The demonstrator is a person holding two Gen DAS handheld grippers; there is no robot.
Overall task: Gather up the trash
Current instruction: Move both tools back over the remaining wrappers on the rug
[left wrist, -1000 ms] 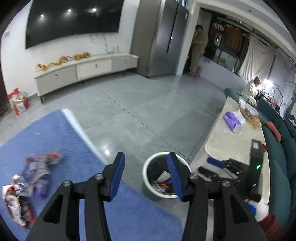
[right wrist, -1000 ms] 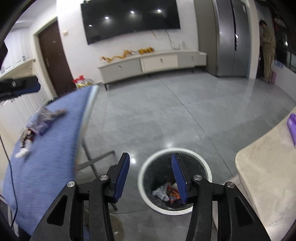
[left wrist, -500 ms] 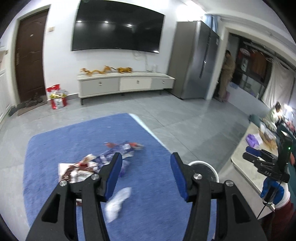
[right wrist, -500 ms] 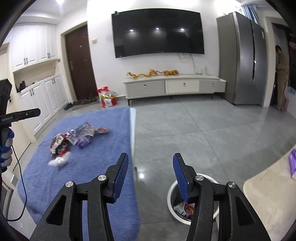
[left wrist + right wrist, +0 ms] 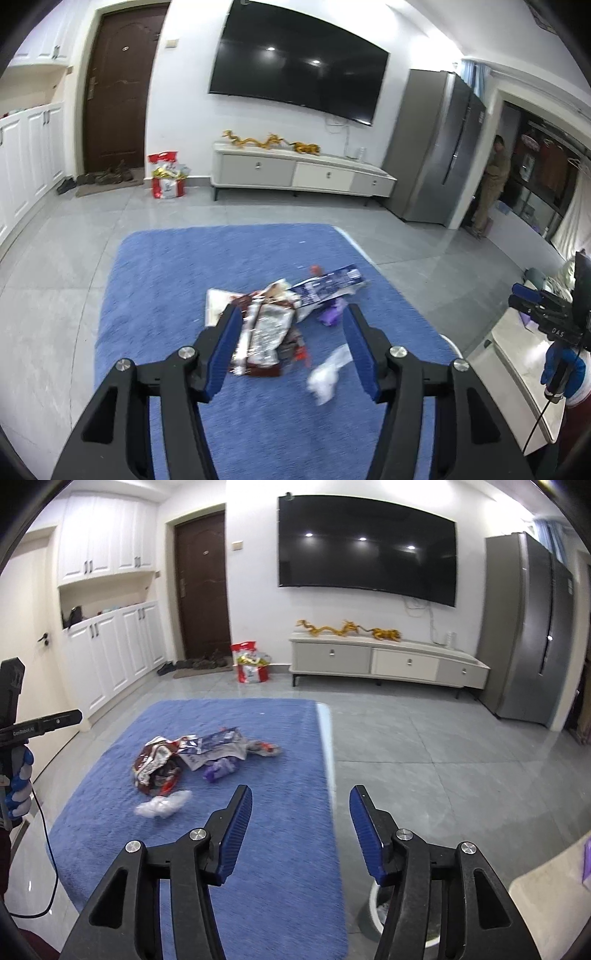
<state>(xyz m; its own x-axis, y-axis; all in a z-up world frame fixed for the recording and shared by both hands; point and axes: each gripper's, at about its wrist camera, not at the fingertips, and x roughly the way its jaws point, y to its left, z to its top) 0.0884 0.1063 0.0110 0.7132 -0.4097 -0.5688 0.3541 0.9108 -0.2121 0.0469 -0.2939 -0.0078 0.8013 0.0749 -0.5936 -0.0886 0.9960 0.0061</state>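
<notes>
Wrappers (image 5: 269, 328) lie heaped mid-bench on the blue cover, a white wad (image 5: 327, 373) nearer the near edge. Left tool (image 5: 288, 349) hangs over them, jaws just widened and empty; right tool (image 5: 301, 829) likewise, by the right edge. Both have swung back from the bin (image 5: 378, 912). Next judged: descend, pinch a wrapper.

Both grippers, the left gripper (image 5: 288, 347) and the right gripper (image 5: 301, 829), have black angular arms, silver screws, ribbed blue pads, blue-and-white gloved hands and trailing black cables.
</notes>
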